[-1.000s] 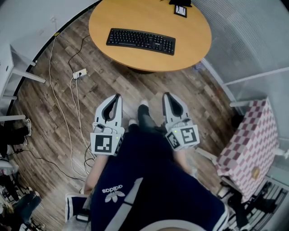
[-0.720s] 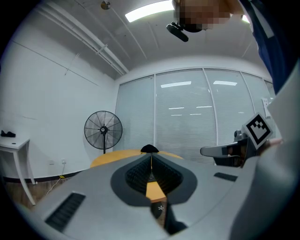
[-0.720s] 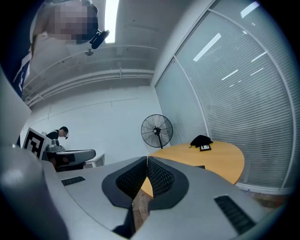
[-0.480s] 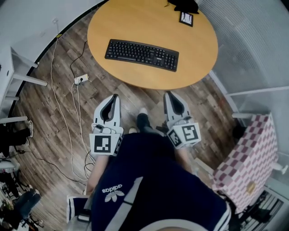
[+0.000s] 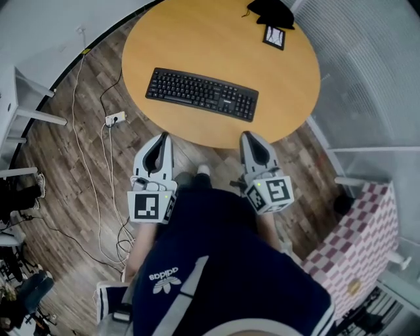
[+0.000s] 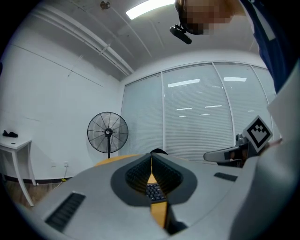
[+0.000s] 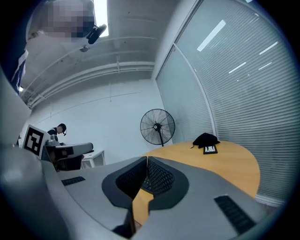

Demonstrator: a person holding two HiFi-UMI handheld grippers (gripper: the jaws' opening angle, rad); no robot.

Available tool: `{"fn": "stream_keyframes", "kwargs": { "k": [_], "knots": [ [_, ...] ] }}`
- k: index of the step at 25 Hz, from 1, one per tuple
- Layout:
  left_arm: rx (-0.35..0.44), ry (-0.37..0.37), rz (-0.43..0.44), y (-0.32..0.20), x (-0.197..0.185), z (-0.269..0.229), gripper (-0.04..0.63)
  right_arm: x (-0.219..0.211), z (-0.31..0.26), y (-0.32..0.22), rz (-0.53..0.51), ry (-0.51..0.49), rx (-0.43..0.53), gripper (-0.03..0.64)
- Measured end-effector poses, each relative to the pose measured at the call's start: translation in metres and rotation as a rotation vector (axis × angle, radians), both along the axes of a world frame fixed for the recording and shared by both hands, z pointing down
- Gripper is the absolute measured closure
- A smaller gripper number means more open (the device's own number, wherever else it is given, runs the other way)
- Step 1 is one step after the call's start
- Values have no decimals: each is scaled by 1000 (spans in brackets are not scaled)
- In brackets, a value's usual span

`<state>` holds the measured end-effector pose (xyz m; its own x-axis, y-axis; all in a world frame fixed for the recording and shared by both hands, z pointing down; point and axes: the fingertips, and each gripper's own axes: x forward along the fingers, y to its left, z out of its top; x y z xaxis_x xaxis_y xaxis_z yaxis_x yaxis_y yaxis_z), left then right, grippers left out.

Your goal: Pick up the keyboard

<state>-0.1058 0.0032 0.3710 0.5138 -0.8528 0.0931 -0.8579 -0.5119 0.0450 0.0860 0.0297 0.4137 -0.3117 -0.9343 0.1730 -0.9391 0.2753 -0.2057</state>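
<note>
1. Dark navy top with white stripes [image 5: 216, 275]: yours, at 6 o'clock in the head view.
2. Grey two-jaw left gripper with a square-marker cube [image 5: 163, 136]: at 11 o'clock from your chest. The fingers are pressed together with nothing between them, and the tip is just short of the table's near rim. The left gripper view [image 6: 151, 156] shows the same closed seam.
3. Matching grey right gripper [image 5: 247, 135]: at 1 o'clock from your chest. The fingers meet and hold nothing, as the right gripper view [image 7: 146, 159] also shows.
4. Brown wood-plank floor [image 5: 72, 177]: it carries a white power strip [image 5: 115, 119] at 10 o'clock of the left gripper, with white cables [image 5: 98, 197] trailing from it.
5. Pink-and-white checked cloth cover [image 5: 361, 230]: at 4 o'clock, well apart from you.
6. Round tan wooden table [image 5: 197, 39]: at 12 o'clock.
7. Black full-size keyboard [image 5: 202, 94]: it lies flat on the table's near half, at 12 o'clock between the two grippers. Neither gripper touches it.
8. Small black-framed card [image 5: 275, 37]: on the table's far side, at 1 o'clock.
9. Black cloth bundle [image 5: 270, 10]: just beyond the card.
10. Black pedestal fan [image 6: 108, 132]: beyond the table, by the white wall.
</note>
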Motion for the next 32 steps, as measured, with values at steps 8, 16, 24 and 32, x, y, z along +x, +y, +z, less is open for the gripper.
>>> {"fn": "stream_keyframes", "kwargs": {
  "k": [8, 16, 24, 32],
  "knots": [
    [2, -46, 37, -19, 17, 2, 591, 20, 8, -8, 30, -19, -25, 611],
    [-22, -71, 93, -46, 23, 10, 591, 38, 14, -23, 110, -17, -41, 611],
    [-25, -67, 140, -104, 5, 6, 591, 47, 13, -56, 244, -22, -58, 611],
    [-26, -71, 188, -167, -20, -3, 591, 33, 7, -95, 336, -35, -57, 611]
  ]
}}
